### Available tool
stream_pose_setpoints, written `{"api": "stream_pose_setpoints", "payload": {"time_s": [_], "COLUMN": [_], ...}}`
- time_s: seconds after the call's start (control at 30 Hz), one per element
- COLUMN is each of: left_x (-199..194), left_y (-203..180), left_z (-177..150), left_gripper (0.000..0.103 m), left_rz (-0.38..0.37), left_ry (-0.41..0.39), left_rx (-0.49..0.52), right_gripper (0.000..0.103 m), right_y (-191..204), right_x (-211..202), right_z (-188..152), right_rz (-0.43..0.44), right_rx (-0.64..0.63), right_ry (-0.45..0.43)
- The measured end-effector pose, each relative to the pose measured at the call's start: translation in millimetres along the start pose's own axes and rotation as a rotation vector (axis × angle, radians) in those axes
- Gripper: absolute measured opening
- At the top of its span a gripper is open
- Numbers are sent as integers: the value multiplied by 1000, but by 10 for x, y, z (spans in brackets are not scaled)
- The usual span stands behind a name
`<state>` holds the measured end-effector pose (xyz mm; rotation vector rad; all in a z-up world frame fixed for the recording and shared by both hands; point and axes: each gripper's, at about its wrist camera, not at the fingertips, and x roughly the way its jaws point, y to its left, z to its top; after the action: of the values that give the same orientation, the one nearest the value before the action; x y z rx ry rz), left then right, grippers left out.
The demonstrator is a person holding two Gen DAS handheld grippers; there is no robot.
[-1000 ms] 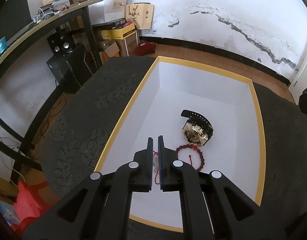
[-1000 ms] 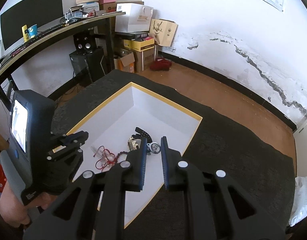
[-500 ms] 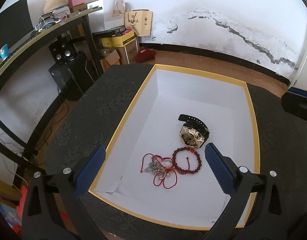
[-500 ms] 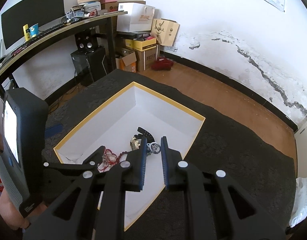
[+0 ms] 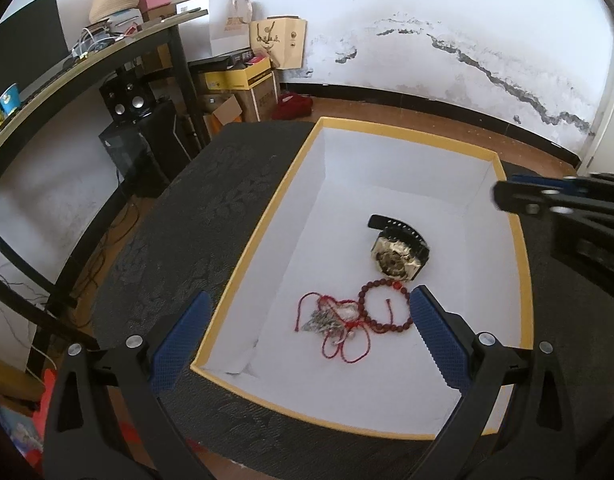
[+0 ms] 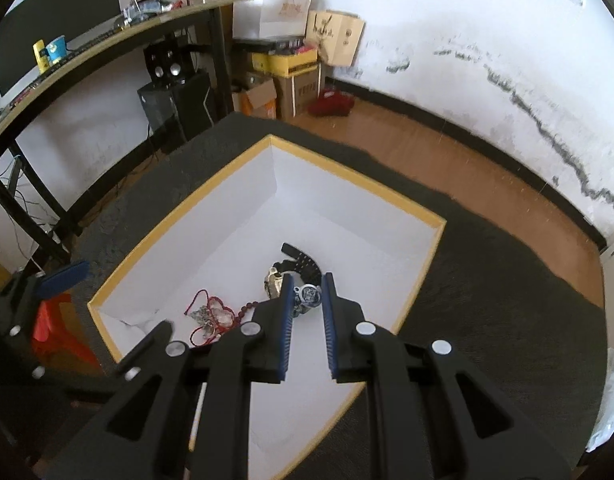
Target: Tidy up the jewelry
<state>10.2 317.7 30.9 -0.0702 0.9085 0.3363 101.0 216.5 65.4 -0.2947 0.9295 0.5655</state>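
Note:
A white box with a yellow rim stands on a dark patterned cloth. In it lie a gold-faced watch with a black strap, a dark red bead bracelet and a red cord tangled with a silver chain. My left gripper hangs wide open above the cord, holding nothing. My right gripper is shut on a small silver and blue trinket over the box, just above the watch. The right gripper also shows over the box's right rim in the left wrist view.
A long desk with a dark monitor and clutter runs along the left. Below it stand speakers and cardboard boxes. A red plastic thing sits on the floor by the table's near left. Wooden floor lies beyond.
My left gripper opened wide and let the red cord and silver chain drop into the box beside the beads. My right gripper, still holding the trinket, moved down and in over the box.

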Motion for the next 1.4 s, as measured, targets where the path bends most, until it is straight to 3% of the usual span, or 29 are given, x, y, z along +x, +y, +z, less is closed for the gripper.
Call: {"api": "stream_pose_setpoints", "payload": {"time_s": [0.27,0.7,0.77,0.8,0.97,1.0,1.4], "left_x": [47,97,95,96,89,86,-80], "left_y": [110,46,34,40,39,46,-65], "left_z": [-98,-90,-102,-101,-100,-100,-96], "left_gripper": [97,97,97,97,97,97,97], "left_rz": [-5,-24,-24,-24,-22,-22,-13], "left_ry": [14,18,18,19,17,16,5], "left_rx": [-19,-14,-14,-13,-12,-15,-1], "right_gripper": [15,16,47,72,93,96,96], "right_y": [62,-17,-30,-39,-40,-38,-99], "right_x": [623,778,756,737,621,599,128], "right_z": [31,20,25,26,34,35,-22], "right_rz": [19,-9,-13,-8,0,1,-33], "right_rx": [18,30,33,38,30,29,23], "right_ry": [109,104,93,80,39,32,-25]}}
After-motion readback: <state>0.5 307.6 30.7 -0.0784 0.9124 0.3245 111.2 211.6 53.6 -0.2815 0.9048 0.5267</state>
